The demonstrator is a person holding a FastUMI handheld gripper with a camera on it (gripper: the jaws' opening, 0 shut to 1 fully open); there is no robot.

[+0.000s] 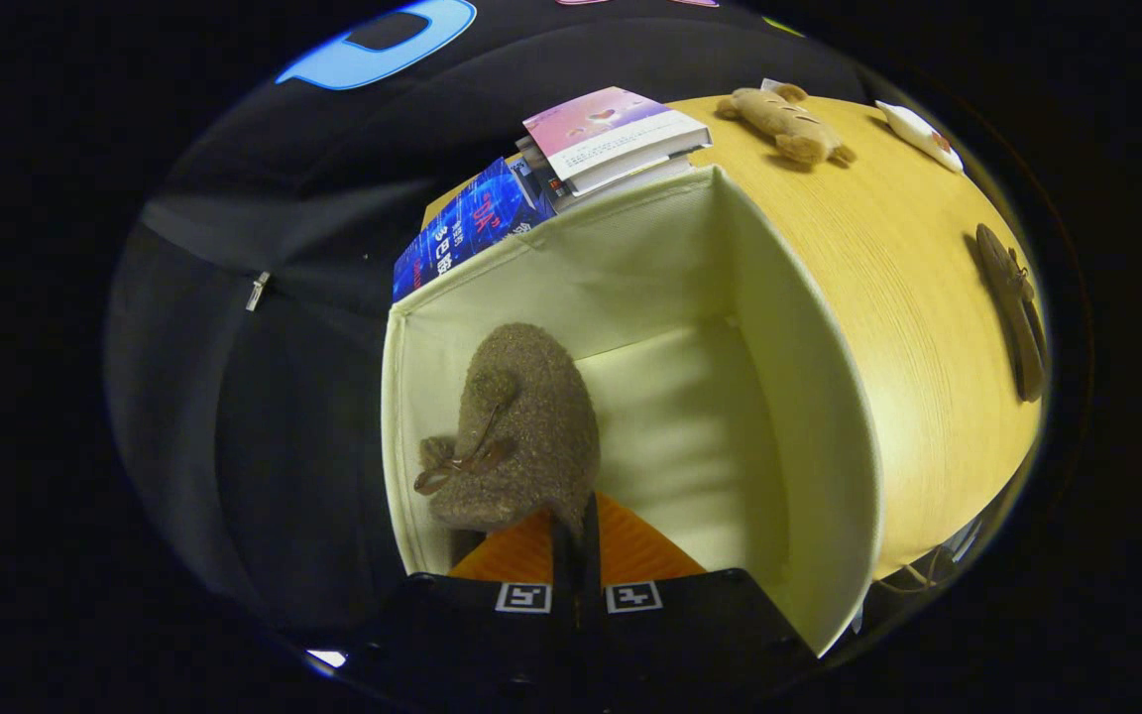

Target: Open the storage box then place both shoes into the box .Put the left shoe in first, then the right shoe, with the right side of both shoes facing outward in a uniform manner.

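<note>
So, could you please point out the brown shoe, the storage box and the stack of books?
brown shoe (531, 416): gripper view, fuzzy upper.
storage box (799, 397): gripper view, right inner wall.
stack of books (611, 129): gripper view, top cover.

The hand-held gripper (576, 555) has its fingers (563, 560) pinched close on the back edge of the fuzzy brown shoe (521, 426), and they cover that part of it. The bottom of the shoe cannot be seen. The near wall of the storage box (809, 416) is hidden behind the gripper. Beyond the box, its far wall hides the lower part of the books (611, 134). Far off to the right on the worktop (908, 288), the other shoe (1012, 307) looks thin and squashed. A small white thing (918, 134) beyond it is too small to tell.
</note>
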